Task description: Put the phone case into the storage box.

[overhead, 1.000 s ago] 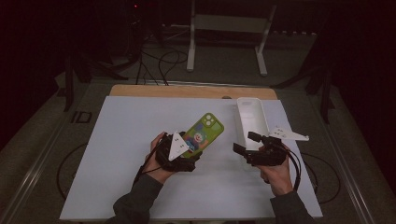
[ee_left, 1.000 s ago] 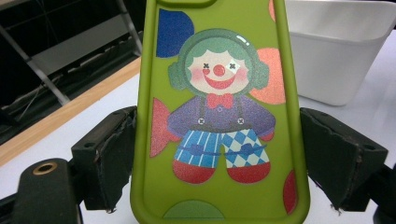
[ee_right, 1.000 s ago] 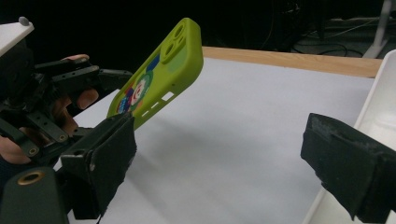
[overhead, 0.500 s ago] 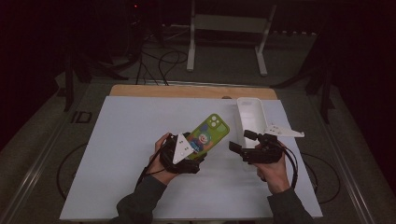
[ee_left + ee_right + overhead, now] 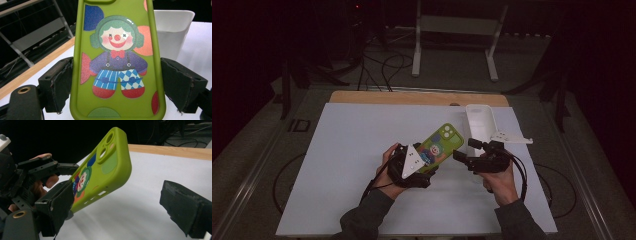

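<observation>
So the left tongs [image 5: 430, 159] are pinching the green phone case [image 5: 439, 147] by its long edges near the bottom end, holding it tilted up off the white desk [image 5: 352, 150] around the middle, camera end pointing to about 1 o'clock. The right tongs [image 5: 460, 156] sit just beside it at 3 o'clock, spread wide with nothing between them (a white tray [image 5: 479, 122] lies behind them at about 12 o'clock).
</observation>
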Demonstrator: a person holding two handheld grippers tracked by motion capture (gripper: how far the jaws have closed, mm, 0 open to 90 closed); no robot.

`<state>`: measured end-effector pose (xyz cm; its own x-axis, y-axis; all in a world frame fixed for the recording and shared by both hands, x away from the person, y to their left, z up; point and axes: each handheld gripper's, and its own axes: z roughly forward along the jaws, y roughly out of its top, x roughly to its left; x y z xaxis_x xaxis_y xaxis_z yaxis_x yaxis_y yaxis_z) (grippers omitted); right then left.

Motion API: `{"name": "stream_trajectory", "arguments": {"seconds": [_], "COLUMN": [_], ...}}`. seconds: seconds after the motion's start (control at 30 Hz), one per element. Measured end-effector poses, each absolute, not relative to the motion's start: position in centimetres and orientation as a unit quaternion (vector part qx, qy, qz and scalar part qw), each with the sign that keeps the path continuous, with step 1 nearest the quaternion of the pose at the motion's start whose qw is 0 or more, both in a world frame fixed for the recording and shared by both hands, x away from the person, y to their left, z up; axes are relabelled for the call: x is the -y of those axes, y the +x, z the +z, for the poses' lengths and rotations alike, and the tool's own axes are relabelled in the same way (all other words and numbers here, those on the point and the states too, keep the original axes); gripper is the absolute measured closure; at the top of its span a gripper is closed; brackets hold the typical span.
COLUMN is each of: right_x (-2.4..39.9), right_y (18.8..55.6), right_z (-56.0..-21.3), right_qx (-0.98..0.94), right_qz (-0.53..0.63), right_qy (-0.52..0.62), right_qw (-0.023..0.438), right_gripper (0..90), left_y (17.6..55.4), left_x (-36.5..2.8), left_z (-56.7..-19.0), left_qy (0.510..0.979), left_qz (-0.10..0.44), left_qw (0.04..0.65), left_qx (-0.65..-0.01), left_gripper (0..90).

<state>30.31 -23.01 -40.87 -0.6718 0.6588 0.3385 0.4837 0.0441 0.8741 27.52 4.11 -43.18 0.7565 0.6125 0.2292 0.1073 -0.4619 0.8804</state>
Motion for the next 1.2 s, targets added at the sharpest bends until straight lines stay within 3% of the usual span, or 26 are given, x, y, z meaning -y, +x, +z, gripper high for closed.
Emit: {"name": "stream_trajectory", "arguments": {"seconds": [0.37,0.73,1.2], "right_x": [22.3,21.5,21.2], "right_y": [30.6,30.9,31.0], "right_z": [-41.0,-41.3,-41.5], "right_qx": [-0.715,-0.716,-0.705], "right_qz": [0.571,0.572,0.592], "right_qy": [0.4,0.399,0.391], "right_qw": [0.057,0.025,-0.008], "right_gripper": [14.7,24.3,59.2], "left_y": [27.1,26.6,26.4], "left_x": [-3.4,-2.9,-2.6], "left_z": [-43.1,-43.1,-43.2], "left_qy": [0.811,0.811,0.809], "left_qz": [0.269,0.271,0.266], "left_qw": [0.474,0.477,0.485], "left_qx": [-0.21,-0.2,-0.198], "left_gripper": [16.4,16.5,16.4]}}
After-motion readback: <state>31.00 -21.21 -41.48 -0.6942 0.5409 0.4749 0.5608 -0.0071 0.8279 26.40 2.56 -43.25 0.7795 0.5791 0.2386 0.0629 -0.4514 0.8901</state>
